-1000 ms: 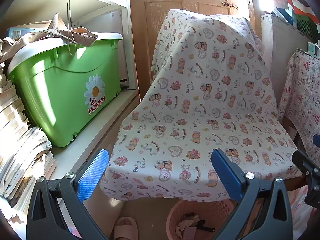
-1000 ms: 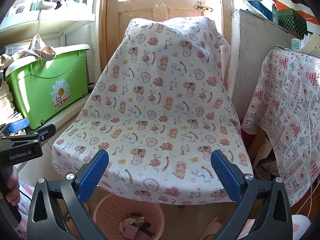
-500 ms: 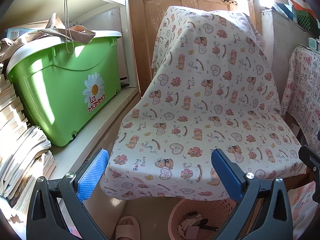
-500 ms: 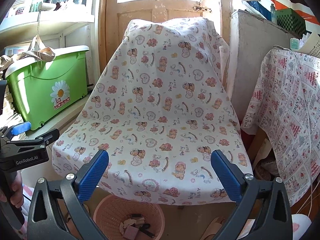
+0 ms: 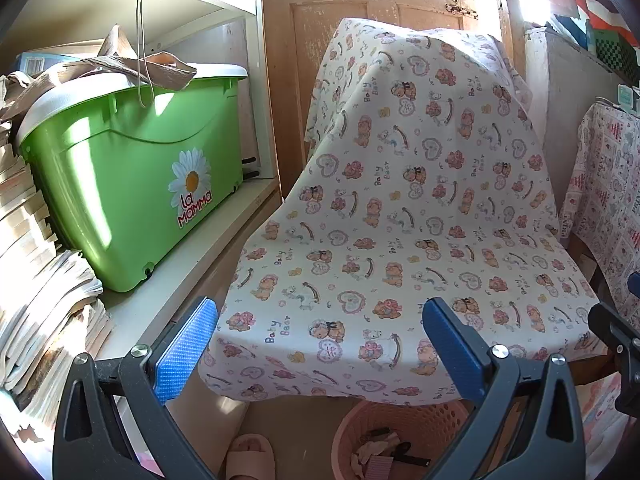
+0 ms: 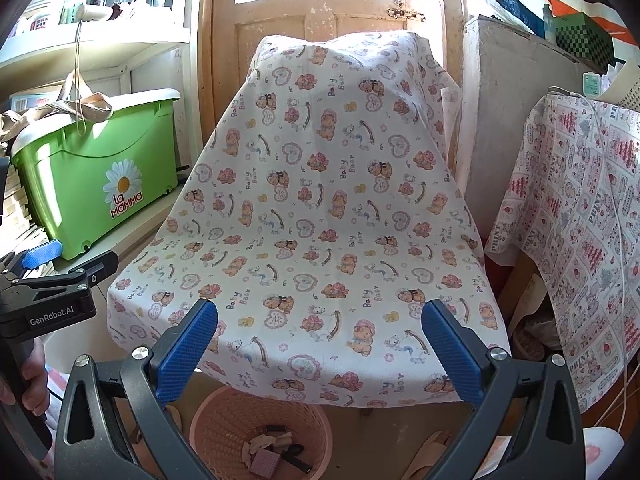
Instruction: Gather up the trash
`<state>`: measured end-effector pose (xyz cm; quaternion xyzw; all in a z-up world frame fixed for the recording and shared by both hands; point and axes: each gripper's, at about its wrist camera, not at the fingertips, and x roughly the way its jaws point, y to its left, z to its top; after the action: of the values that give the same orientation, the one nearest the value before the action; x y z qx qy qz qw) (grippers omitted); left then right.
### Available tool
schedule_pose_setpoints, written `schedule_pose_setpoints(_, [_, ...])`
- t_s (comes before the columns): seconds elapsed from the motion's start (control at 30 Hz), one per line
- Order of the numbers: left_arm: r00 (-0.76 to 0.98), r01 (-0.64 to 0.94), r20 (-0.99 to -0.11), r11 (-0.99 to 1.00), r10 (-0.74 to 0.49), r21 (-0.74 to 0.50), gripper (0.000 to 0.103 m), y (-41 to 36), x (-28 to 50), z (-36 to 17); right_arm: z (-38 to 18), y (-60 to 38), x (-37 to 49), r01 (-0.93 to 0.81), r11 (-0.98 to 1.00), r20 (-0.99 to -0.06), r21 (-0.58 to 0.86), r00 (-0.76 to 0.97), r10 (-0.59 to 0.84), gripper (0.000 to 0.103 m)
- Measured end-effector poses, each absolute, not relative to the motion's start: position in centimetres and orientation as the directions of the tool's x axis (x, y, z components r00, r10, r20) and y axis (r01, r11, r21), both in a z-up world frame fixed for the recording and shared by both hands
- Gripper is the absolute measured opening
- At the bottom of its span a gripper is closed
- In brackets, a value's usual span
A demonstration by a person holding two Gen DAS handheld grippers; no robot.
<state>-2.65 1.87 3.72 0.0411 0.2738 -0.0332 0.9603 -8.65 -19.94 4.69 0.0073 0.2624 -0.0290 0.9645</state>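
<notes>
A chair draped in a bear-print cloth [image 6: 320,216] fills the middle. Left of it sits a green storage box [image 5: 132,184]. Under its front edge stands a pink basket [image 6: 224,428] holding trash scraps [image 6: 266,450]. Before it, the left gripper [image 5: 320,344] and right gripper [image 6: 320,340] hang released, holding nothing.

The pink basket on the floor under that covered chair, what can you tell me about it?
The pink basket is a round, open-topped bin of perforated plastic, standing upright on the floor. The front edge of the bear-print cloth overhangs its back rim; whether they touch is unclear. Inside lie pale crumpled scraps, a pinkish ribbed piece and some dark bits. A pale slipper sits on the floor to its left.
</notes>
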Motion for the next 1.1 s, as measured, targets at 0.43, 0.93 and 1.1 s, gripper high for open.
schedule_pose_setpoints(0.43, [0.854, 0.082, -0.519, 0.995, -0.038, 0.062, 0.102, 1.9, -2.7, 3.8, 4.4, -19.7, -8.2, 0.054, 0.999, -0.523, -0.002, 0.851, -0.047, 0.103])
schedule_pose_setpoints(0.93, [0.903, 0.081, -0.429, 0.991, -0.029, 0.102, 0.102, 1.4, -4.2, 5.0, 4.8, -20.2, -8.4, 0.069, 0.998, -0.509, 0.003, 0.859, -0.058, 0.103])
schedule_pose_setpoints(1.1, [0.901, 0.09, -0.431, 0.991, -0.038, 0.101, 0.102, 1.4, -4.2, 5.0, 4.8, -20.3, -8.4, 0.068, 0.998, -0.507, 0.002, 0.86, -0.058, 0.103])
